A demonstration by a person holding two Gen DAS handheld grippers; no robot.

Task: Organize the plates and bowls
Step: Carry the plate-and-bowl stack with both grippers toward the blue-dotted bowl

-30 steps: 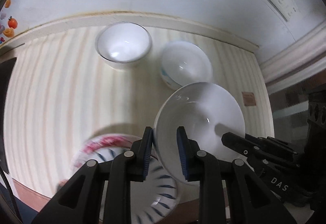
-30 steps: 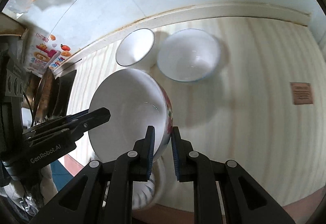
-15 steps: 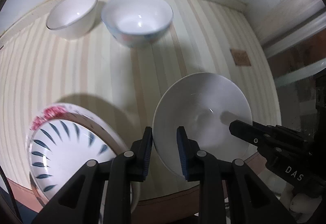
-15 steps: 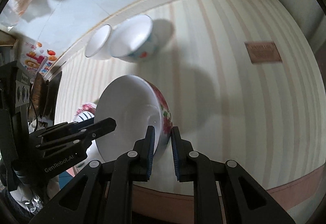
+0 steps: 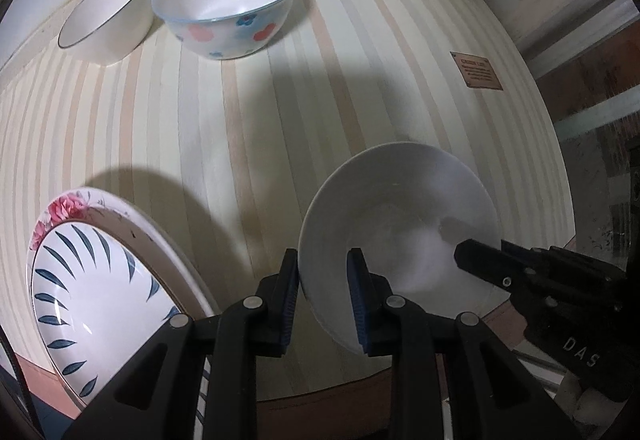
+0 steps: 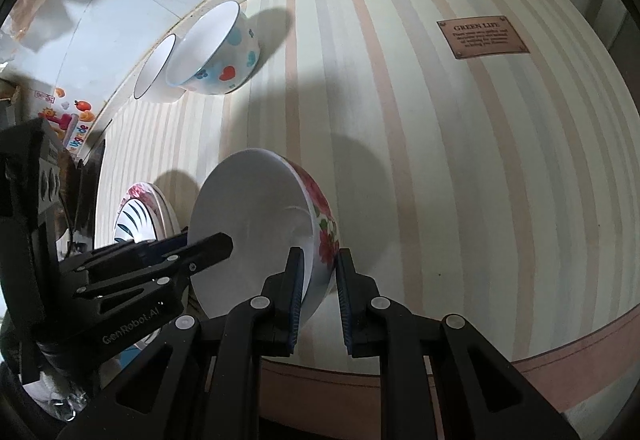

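Both grippers hold one white bowl with red flowers outside point(image 5: 396, 224), also in the right wrist view point(image 6: 260, 224). My left gripper point(image 5: 323, 296) is shut on its left rim; my right gripper point(image 6: 318, 292) is shut on its right rim and shows in the left wrist view point(image 5: 500, 264). The bowl hangs low over the striped table near its front edge. A stack of plates, blue-leaf plate on a rose-rimmed one point(image 5: 100, 280), lies at the front left. A heart-patterned bowl point(image 5: 228, 8) and a plain white bowl point(image 5: 106, 16) stand at the back.
The striped table point(image 5: 240, 128) ends in a brown front edge point(image 6: 560, 340). A small brown plaque point(image 6: 482, 36) is fixed on the table at the right. A white wall runs behind the bowls. A sticker-covered item point(image 6: 68, 120) sits far left.
Both grippers have pulled back and down toward the front edge with the flowered bowl. The two back bowls now look farther away, and the plate stack shows more fully.
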